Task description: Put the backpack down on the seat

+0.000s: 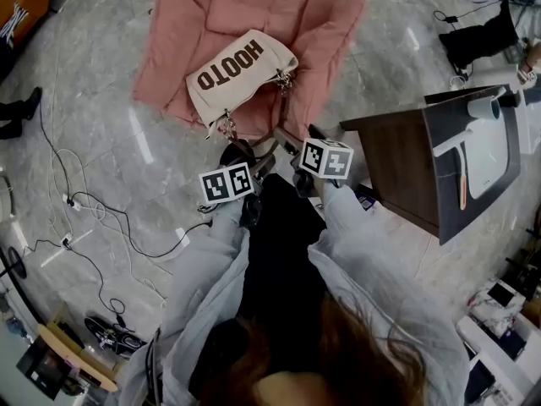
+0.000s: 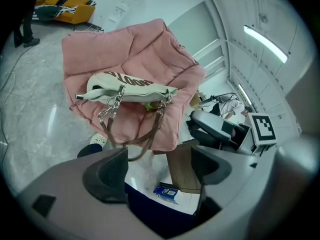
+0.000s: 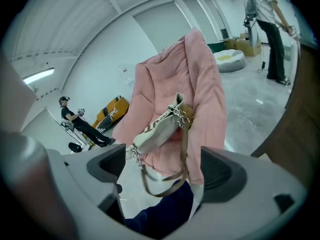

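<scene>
left gripper [image 2: 159, 169]: your jaws stand wide apart here, nothing pinched between the pads. The brown strap [image 2: 145, 140] droops right by the top of one jaw, but I can't tell if it touches.
right gripper [image 3: 165, 168]: same deal, jaws spread wide and holding nothing. In the right gripper view the strap loop hangs in the gap between them, and neither pad presses on it.
backpack [image 1: 241, 76]: cream bag with dark HOOTO lettering, lying flat on its side on the pink seat [image 1: 182, 32], on the part nearest you.
long axis: in the head view it runs roughly from 8 o'clock to 2 o'clock, and the lettering reads upside down from where you stand.
which way it points: the edge with the chains and strap ends faces you, around 6 o'clock, and the strap spills off the seat's near edge.
bag vs grippers: in the head view the bag sits at about 12 o'clock from both grippers, near them with its body clear of the jaws. The left gripper is at about 6 o'clock from the bag, the right at about 5 o'clock.
side by side: the two marker cubes sit close together, just below the seat's near edge.
</scene>
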A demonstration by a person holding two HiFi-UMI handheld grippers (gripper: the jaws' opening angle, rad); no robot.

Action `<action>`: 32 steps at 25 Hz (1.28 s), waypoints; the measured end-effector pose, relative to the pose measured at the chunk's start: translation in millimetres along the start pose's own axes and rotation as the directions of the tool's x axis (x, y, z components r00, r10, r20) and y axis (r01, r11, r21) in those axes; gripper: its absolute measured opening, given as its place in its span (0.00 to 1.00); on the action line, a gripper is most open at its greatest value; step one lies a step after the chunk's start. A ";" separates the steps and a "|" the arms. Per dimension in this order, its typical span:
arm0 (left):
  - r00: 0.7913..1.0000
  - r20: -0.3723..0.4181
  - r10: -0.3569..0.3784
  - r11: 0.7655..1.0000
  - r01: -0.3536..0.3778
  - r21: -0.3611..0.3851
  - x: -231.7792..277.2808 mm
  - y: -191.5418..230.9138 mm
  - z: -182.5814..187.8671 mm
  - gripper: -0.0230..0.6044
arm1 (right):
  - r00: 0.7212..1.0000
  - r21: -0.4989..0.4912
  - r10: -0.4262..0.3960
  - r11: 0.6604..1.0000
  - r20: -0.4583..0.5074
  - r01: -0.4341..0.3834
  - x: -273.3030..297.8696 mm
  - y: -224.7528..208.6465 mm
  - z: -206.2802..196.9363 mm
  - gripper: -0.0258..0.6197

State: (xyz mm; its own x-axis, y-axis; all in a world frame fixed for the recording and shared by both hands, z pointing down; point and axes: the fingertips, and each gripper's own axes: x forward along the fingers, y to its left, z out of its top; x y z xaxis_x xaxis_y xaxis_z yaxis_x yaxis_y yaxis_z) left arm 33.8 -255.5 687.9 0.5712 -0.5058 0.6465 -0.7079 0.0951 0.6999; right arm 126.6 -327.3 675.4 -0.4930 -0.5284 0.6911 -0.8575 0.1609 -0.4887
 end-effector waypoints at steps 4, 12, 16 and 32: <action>1.000 -0.003 -0.002 1.000 0.002 0.025 -7.4 -10.6 -4.5 0.67 | 0.999 0.010 0.039 0.999 0.030 -0.039 -13.0 10.8 1.4 0.77; 0.999 0.040 -0.034 0.997 0.031 0.074 -30.4 -30.3 3.6 0.67 | 0.989 0.036 0.101 0.994 0.106 -0.105 -57.5 18.2 14.2 0.78; 0.995 0.086 -0.053 0.989 0.040 0.140 -49.8 -46.4 15.1 0.67 | 0.986 0.002 0.105 0.994 0.132 -0.106 -79.0 22.9 16.1 0.78; 0.928 0.275 -0.251 0.920 0.140 0.365 -131.8 -130.5 76.7 0.66 | 0.922 -0.050 0.239 0.971 0.305 -0.235 -156.4 79.3 60.0 0.74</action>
State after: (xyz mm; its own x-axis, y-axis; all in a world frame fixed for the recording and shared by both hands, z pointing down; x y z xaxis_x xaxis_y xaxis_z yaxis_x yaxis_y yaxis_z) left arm 19.0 -267.1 488.1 0.5932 -0.7294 0.3409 -0.7231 -0.2965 0.6239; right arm 144.6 -281.9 496.6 -0.6146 -0.7028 0.3582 -0.7238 0.3220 -0.6103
